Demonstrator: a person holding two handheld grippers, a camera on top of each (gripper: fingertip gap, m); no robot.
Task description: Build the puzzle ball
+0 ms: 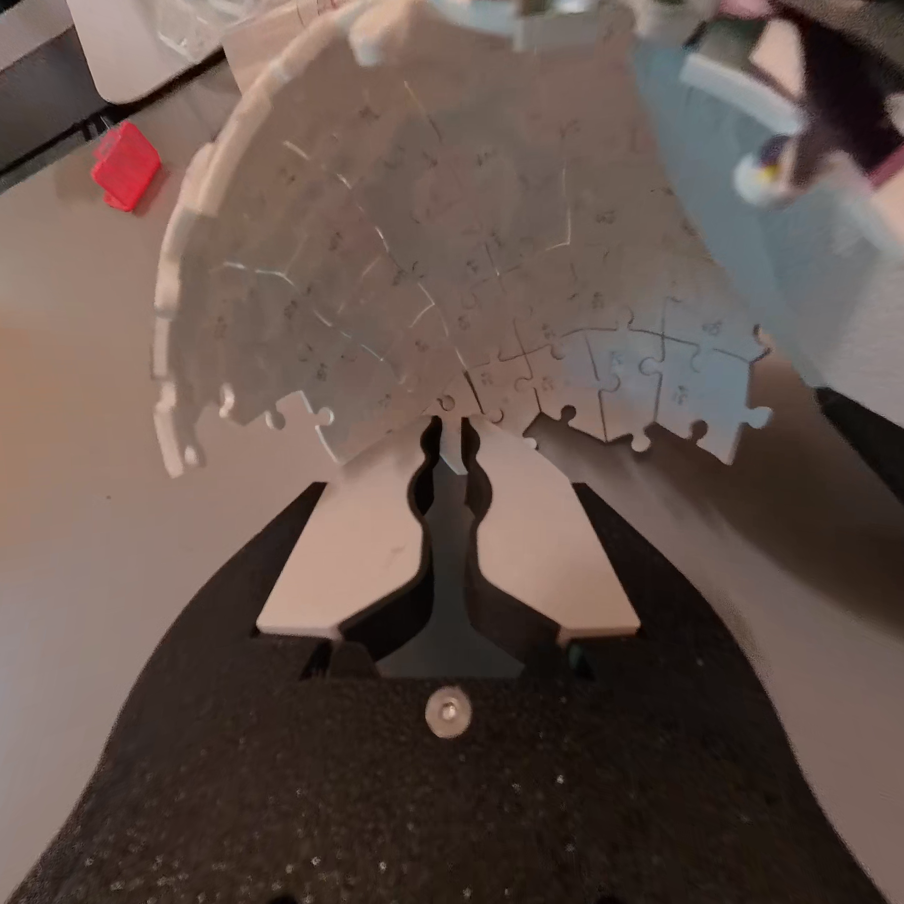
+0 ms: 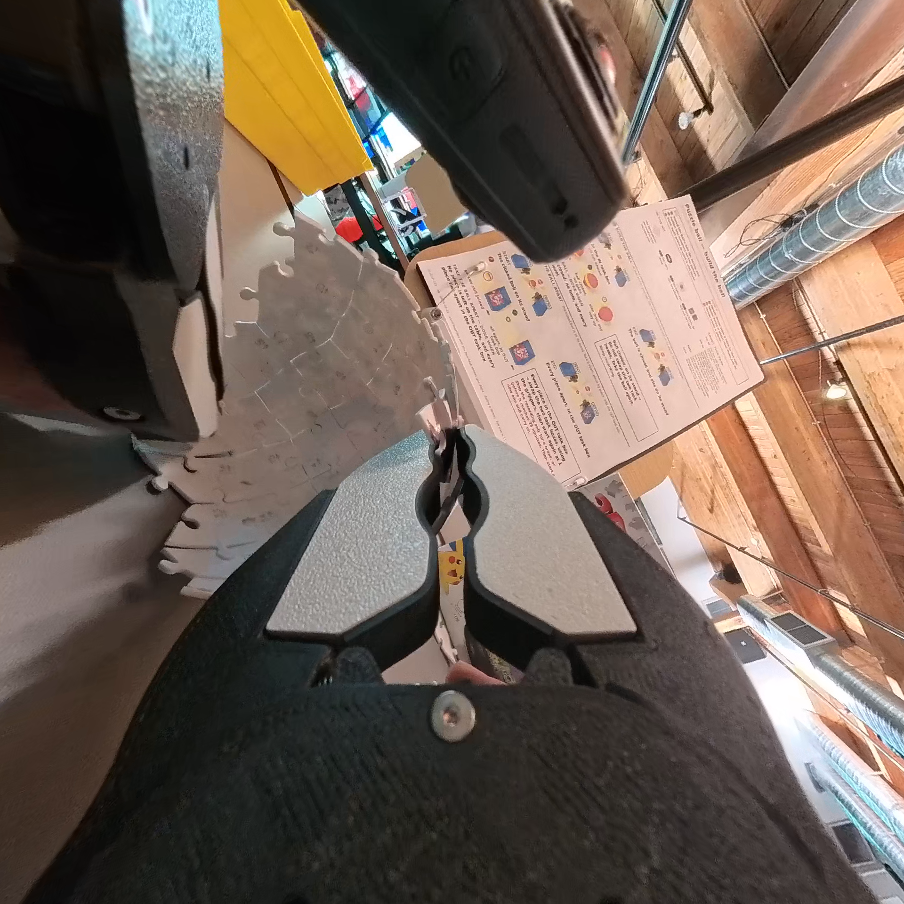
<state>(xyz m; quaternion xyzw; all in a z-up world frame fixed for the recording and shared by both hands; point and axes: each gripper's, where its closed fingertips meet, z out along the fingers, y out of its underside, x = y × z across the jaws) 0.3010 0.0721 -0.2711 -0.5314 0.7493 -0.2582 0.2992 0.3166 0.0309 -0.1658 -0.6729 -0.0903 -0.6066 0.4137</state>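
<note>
A curved shell of joined puzzle pieces (image 1: 440, 244) shows its grey-white inner side and fills the upper left wrist view. My left gripper (image 1: 452, 440) is shut on the shell's lower edge and holds it above the table. The view is blurred. My right gripper (image 1: 841, 98) shows dark at the upper right with a colour-printed piece (image 1: 763, 171). In the right wrist view my right gripper (image 2: 447, 440) is shut on a single puzzle piece (image 2: 452, 562), seen edge-on. Its tip sits at the shell's (image 2: 332, 352) jagged rim. The left gripper (image 2: 146, 244) shows at the left.
A red block (image 1: 124, 166) lies on the beige table (image 1: 73, 489) at left, with a white box (image 1: 146, 44) behind it. A printed instruction sheet (image 2: 587, 342) hangs on a board behind the shell. A yellow bin (image 2: 293, 88) and a black device (image 2: 489, 98) are at the top. The grippers' ends are close to 11 cm from one another. The red block (image 1: 124, 166) lies around 20 cm away from my left fingertips.
</note>
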